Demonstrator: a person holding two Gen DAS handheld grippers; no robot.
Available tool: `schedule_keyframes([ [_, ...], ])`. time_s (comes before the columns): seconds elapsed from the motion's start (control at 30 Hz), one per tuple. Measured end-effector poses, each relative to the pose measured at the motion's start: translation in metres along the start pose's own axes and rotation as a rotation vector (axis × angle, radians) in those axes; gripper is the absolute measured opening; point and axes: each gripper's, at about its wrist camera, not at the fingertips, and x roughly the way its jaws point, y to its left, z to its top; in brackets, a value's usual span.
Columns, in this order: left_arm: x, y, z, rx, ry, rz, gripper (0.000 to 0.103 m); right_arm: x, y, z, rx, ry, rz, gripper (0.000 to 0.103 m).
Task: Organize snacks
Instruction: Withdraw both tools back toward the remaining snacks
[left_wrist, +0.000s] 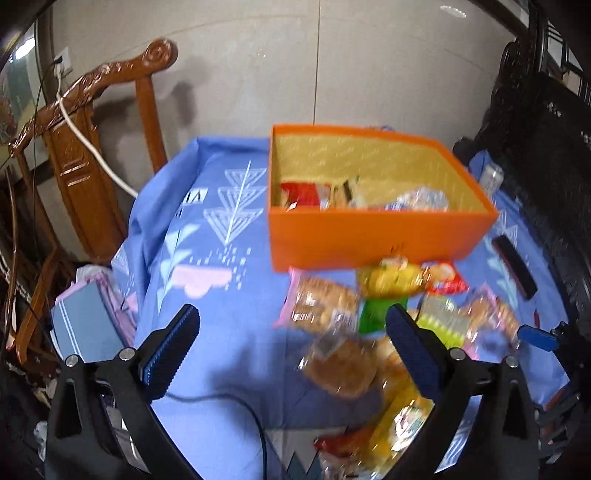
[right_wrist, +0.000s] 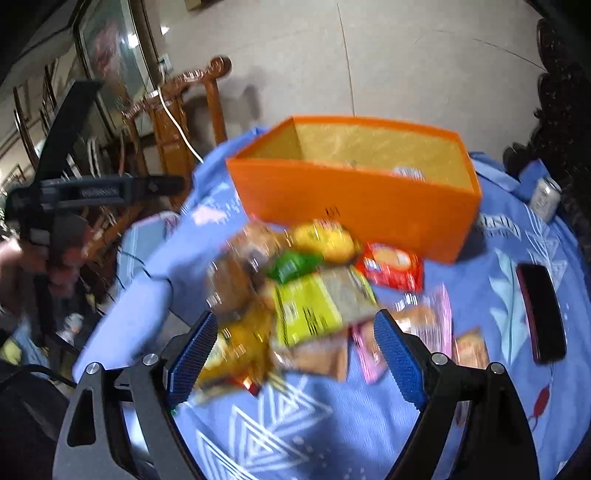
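An orange box (left_wrist: 369, 240) with a yellow lining stands on the blue cloth and holds a red packet (left_wrist: 301, 194) and a clear wrapped snack (left_wrist: 421, 199). It also shows in the right wrist view (right_wrist: 354, 206). A blurred pile of snack packets (left_wrist: 369, 314) lies in front of it: a yellow bag (right_wrist: 325, 240), a red packet (right_wrist: 391, 266), a lime-green packet (right_wrist: 310, 314) and brown biscuit packs (left_wrist: 321, 302). My left gripper (left_wrist: 291, 347) is open and empty above the cloth, left of the pile. My right gripper (right_wrist: 295, 354) is open and empty over the pile's near side.
A carved wooden chair (left_wrist: 85, 147) stands left of the table. A dark phone-like slab (right_wrist: 541, 314) and a drinks can (right_wrist: 546, 197) lie at the right. A black cable (left_wrist: 236, 402) runs across the cloth. The left gripper's frame (right_wrist: 92, 192) shows at the left of the right wrist view.
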Motion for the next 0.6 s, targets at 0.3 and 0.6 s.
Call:
schedule_keyframes([
  [0.3, 0.004, 0.011, -0.044, -0.023, 0.083, 0.006, 0.099, 0.013, -0.066, -0.015, 0.229, -0.017, -0.154, 0.087],
  [0.6, 0.0, 0.013, -0.041, -0.024, 0.083, 0.012, 0.099, 0.072, -0.068, 0.007, -0.04, 0.125, -0.148, 0.088],
])
